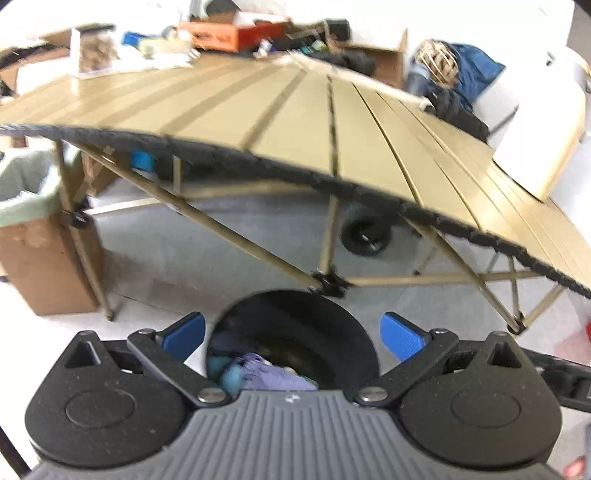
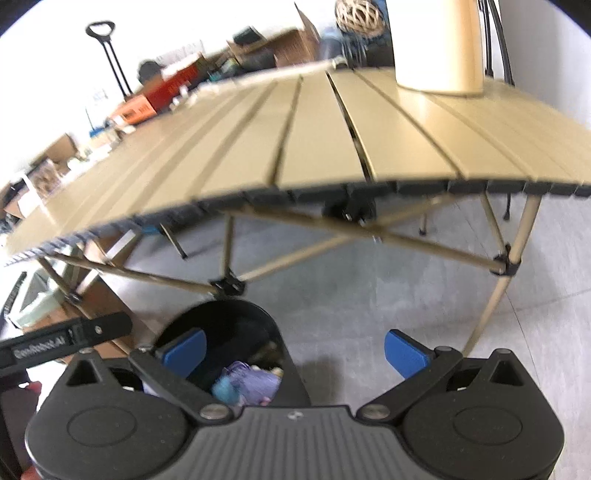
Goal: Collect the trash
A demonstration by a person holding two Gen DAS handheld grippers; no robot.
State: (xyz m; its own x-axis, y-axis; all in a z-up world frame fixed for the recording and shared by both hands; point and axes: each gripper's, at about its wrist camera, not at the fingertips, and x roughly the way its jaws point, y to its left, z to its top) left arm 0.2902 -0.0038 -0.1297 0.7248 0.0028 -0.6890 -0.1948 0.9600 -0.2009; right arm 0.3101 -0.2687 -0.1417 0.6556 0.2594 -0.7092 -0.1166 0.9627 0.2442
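Bin (image 1: 295,332): on floor before the counter (image 1: 295,122), trash (image 1: 266,373) inside. Left gripper (image 1: 293,338), right gripper (image 2: 295,350): both released, empty, above bin. Step: drop-off likely done; next, seek remaining trash.

Tan slatted counter (image 1: 295,122), black edge trim, crossed folding legs. Cream container (image 2: 439,48) stands on it near the right end; cardboard boxes (image 1: 221,33) cluttered beyond its far edge. Grey floor (image 1: 221,240) under the counter carries a black bin (image 1: 332,332) just in front.
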